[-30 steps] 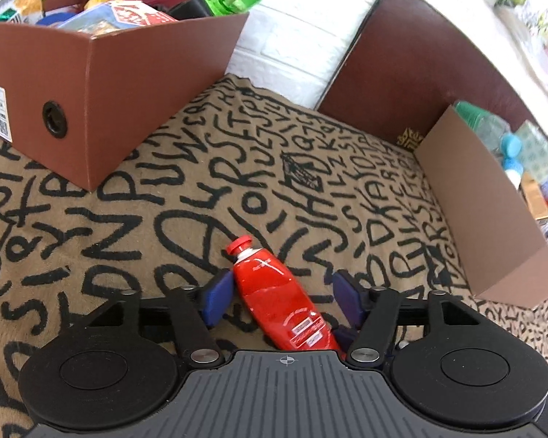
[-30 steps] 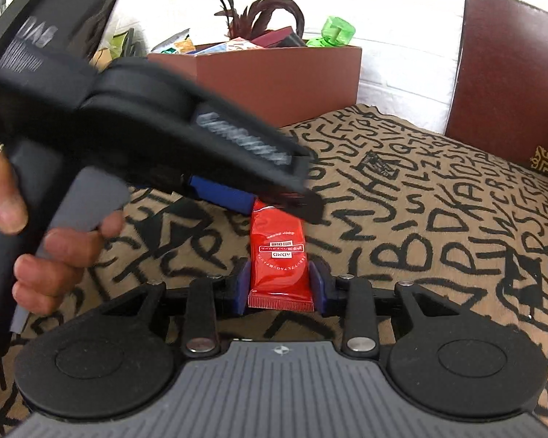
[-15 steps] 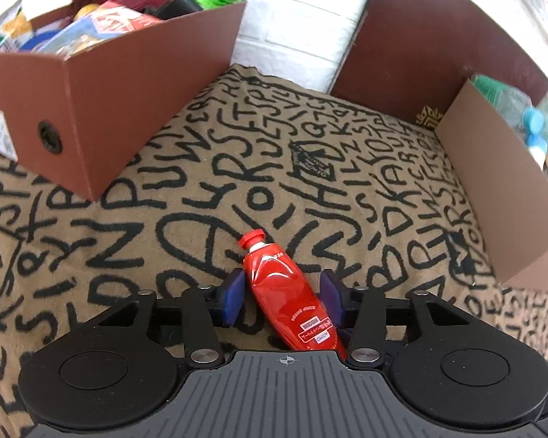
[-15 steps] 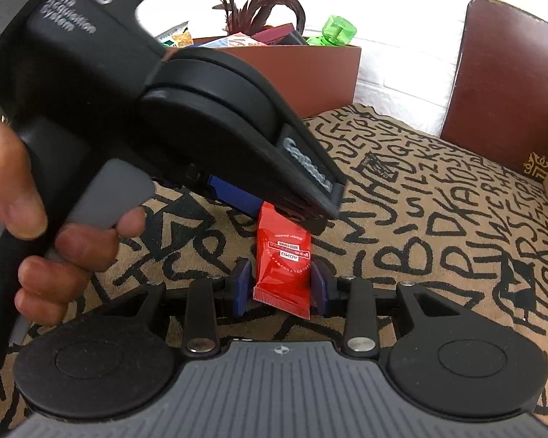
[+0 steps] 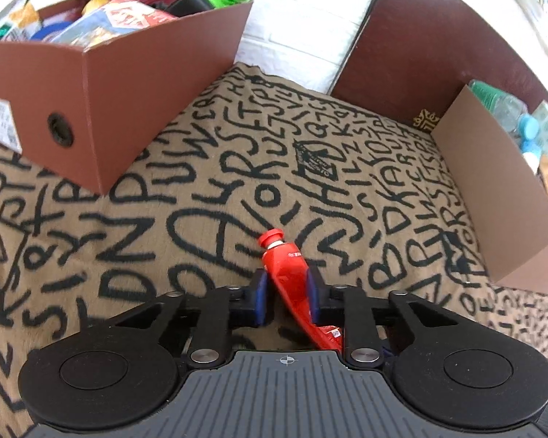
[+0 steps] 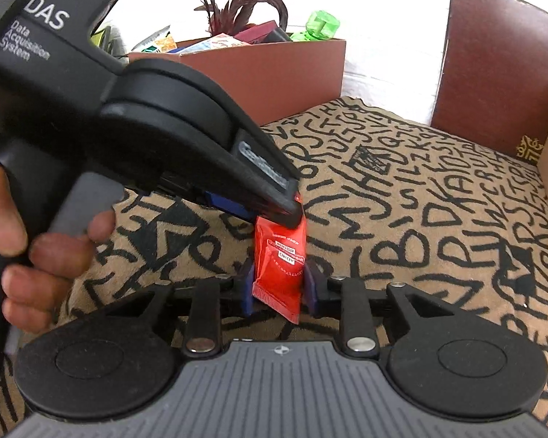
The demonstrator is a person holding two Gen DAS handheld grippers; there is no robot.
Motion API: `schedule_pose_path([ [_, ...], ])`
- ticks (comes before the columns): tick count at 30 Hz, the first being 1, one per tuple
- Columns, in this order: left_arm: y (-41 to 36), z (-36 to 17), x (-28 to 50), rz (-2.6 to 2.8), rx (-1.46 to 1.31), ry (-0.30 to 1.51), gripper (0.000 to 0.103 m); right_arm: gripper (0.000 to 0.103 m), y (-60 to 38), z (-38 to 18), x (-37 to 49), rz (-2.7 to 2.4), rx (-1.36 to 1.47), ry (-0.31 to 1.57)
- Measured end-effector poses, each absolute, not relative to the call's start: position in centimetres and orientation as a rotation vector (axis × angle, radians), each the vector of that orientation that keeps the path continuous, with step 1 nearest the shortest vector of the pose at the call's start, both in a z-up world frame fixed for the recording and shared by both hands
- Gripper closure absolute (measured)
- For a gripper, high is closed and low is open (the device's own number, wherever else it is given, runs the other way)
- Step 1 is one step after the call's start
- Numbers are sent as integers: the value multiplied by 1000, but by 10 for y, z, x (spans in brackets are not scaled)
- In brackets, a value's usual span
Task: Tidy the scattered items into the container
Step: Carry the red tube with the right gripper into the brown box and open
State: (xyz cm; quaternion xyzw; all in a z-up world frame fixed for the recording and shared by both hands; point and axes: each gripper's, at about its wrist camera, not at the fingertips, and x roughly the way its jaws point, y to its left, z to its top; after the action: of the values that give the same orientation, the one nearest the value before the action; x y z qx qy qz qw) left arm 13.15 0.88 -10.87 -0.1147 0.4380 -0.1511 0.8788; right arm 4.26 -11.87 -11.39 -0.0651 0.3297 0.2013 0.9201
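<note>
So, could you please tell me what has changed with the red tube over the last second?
The left gripper has closed from wide open onto the red tube, near its cap end. The right gripper has kept its grip on the flat crimped end, and the tube has tilted slightly. The brown box, the cardboard box and the lettered cloth stayed as they were.

A tan cloth covered in black letters is spreading beneath the left claw and well ahead of it. A white brick wall is standing beyond the cloth's far edge, ahead of the claw. A maroon panel is rising ahead and to the right. Nearer on the right, a cardboard wall is screening bottles, one showing a blue cap.
</note>
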Motion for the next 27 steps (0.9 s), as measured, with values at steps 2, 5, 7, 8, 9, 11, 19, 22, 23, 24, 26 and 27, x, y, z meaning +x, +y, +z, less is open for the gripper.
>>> schedule_pose_path([
  [2,13,-108,130,-348,-296,930,93,88,-117,-112,38,438,-129,689],
  [5,8,-103,121,-346,-247,901,93,89,-110,-110,33,435,-158,687],
  [7,7,-99,116,-349,-237,883,94,89,-110,-107,31,436,-146,684],
  [8,8,-97,114,-351,-244,878,94,89,-110,-105,29,438,-144,680],
  [9,11,-94,113,-354,-254,872,94,89,-110,-102,28,438,-146,672],
  [11,15,-86,109,-358,-267,846,94,89,-108,-94,25,439,-157,650],
  [19,43,-28,104,-318,-247,663,93,88,-84,-46,34,487,-199,512],
  [22,61,-6,112,-283,-237,606,93,88,-66,-27,48,516,-212,458],
  [23,68,1,115,-273,-235,591,93,88,-61,-21,53,526,-215,442],
  [24,76,8,119,-265,-235,578,93,88,-54,-16,59,535,-219,426],
  [26,88,19,128,-243,-225,552,93,88,-40,-8,71,552,-226,400],
  [27,95,24,134,-231,-214,540,93,88,-33,-4,78,560,-227,391],
])
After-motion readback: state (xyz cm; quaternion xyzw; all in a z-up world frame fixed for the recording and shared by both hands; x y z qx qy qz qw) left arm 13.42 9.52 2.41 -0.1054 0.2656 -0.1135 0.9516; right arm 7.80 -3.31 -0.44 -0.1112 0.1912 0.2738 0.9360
